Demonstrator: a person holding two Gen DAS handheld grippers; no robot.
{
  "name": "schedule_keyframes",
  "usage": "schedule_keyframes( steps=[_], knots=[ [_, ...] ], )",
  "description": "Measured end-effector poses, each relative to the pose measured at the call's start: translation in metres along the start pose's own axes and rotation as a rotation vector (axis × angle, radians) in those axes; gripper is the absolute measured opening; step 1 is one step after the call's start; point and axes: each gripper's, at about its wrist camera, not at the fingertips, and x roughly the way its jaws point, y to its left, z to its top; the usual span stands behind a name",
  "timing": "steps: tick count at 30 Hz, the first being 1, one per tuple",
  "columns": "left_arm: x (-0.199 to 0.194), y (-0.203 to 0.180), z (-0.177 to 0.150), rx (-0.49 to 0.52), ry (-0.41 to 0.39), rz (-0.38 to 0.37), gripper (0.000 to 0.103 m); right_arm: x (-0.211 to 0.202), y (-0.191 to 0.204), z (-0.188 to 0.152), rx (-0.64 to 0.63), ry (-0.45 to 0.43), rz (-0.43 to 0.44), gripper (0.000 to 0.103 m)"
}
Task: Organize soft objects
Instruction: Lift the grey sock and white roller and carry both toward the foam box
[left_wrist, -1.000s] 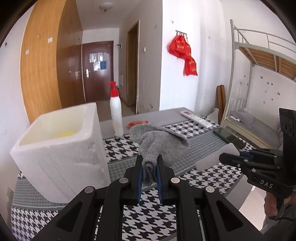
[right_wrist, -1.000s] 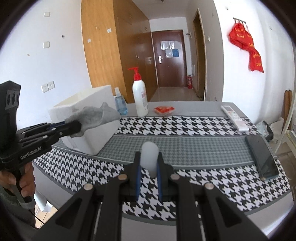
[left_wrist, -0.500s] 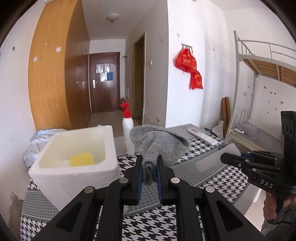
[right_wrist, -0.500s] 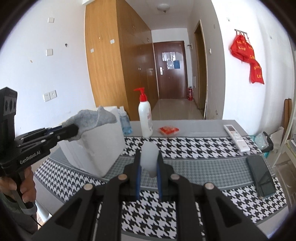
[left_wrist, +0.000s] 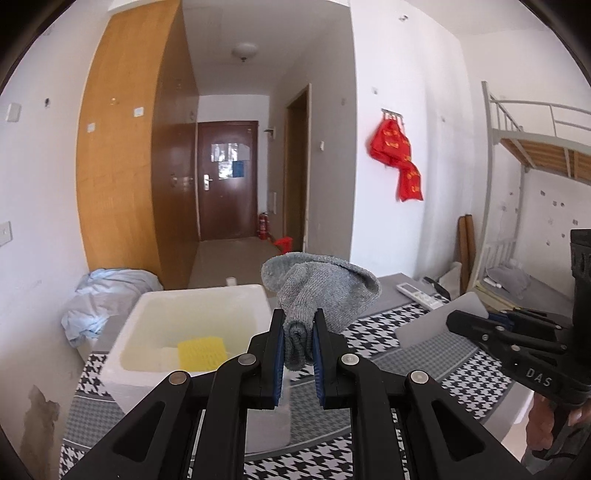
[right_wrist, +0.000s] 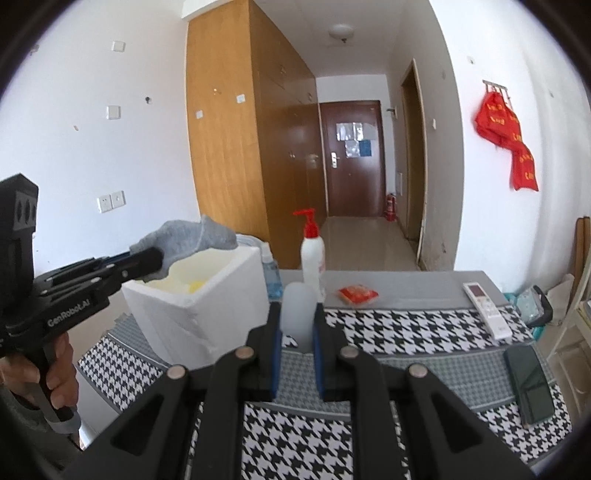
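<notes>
- Grey knitted sock (left_wrist: 321, 291) pinched between the blue pads of the left tool (left_wrist: 298, 350), closed on its bunched end; rest of the sock flops forward and to the right past the fingertips.
- Sock is held up in the air, above and just right of the white foam box (left_wrist: 192, 332) as the left wrist view shows it; from the right wrist view the sock (right_wrist: 184, 240) hangs over the box's near-left rim (right_wrist: 207, 291).
- Key relation: box opening lies below and slightly left of the left tool, so the drop looks like a short move left and down, then release. Judgement only.
- Yellow textured sponge-like piece (left_wrist: 201, 354) already lies on the box floor.
- Right tool (right_wrist: 298, 328) clamped on a pale translucent soft flat piece (right_wrist: 298, 314), upright between its pads; seen from the left view it (left_wrist: 439, 321) points toward the box.
- Right tool sits well right of the box over the houndstooth-cloth tabletop (right_wrist: 406, 332); left tool is the nearer one to the box.
- Risk: sock's loose end could catch on the box rim and drape outside.
- White pump bottle with red top (right_wrist: 312, 251), white remote control (right_wrist: 487, 310), dark phone (right_wrist: 532, 384) sit on the tabletop, not involved.
</notes>
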Motion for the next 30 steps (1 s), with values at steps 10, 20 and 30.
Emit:
schedule_keyframes(
  steps=[10,20,30],
  knots=[
    [-0.008,0.024,0.002,-0.046,-0.012,0.115,0.014,0.009,0.021,0.010,-0.043,-0.022,0.098,0.018],
    [-0.002,0.044,0.005,-0.092,0.008,0.187,0.014,0.021,0.040,0.010,-0.074,-0.012,0.178,0.018],
    [0.021,0.058,0.011,-0.104,0.050,0.193,0.014,0.031,0.048,0.011,-0.085,-0.007,0.185,0.018]
  ],
)
